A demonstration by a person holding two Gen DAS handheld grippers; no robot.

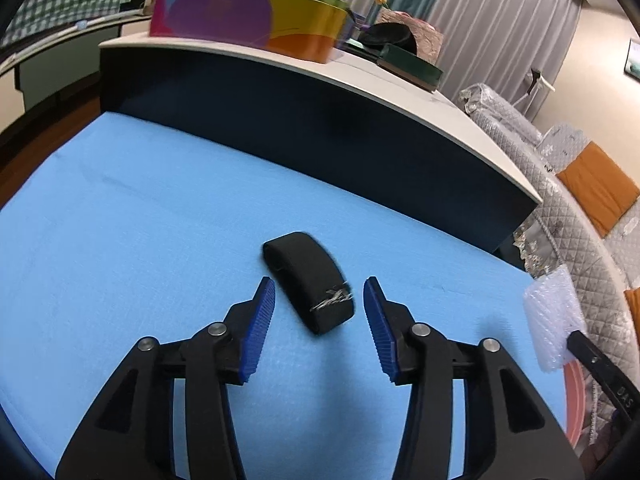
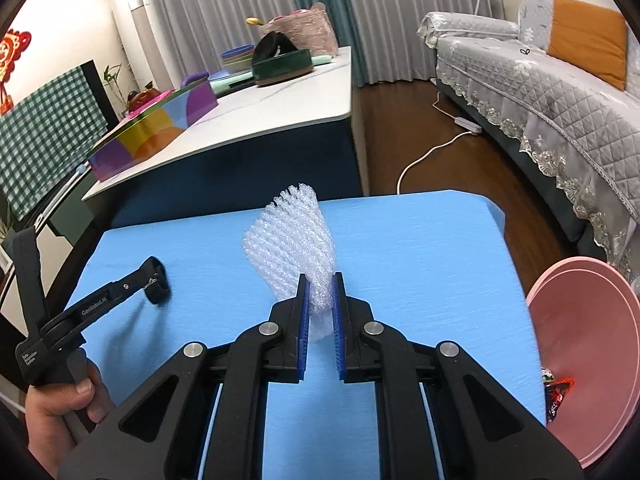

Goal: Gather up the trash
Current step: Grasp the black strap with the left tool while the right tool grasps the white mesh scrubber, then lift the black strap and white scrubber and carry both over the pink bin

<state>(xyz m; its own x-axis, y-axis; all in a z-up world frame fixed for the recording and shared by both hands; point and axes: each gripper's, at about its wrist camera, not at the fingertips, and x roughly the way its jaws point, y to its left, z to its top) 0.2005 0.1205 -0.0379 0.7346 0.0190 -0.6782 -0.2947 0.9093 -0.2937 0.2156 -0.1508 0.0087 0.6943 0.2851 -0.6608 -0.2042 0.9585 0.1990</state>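
Observation:
A black curved foam piece (image 1: 310, 280) with a scuffed end lies on the blue mat (image 1: 140, 220). My left gripper (image 1: 319, 294) is open, its blue pads on either side of the piece's near end, not touching it. It shows in the right wrist view (image 2: 154, 276) at the left with the foam piece (image 2: 158, 286). My right gripper (image 2: 320, 284) is shut on a sheet of clear bubble wrap (image 2: 290, 240), held above the mat (image 2: 420, 260). The bubble wrap also shows at the right of the left wrist view (image 1: 554, 324).
A pink basin (image 2: 588, 344) holding a red wrapper (image 2: 558, 392) sits off the mat's right edge. A dark table with a white top (image 1: 400, 80) stands behind the mat, carrying a colourful box (image 1: 248, 16) and dishes. A grey sofa (image 2: 540, 100) is at right.

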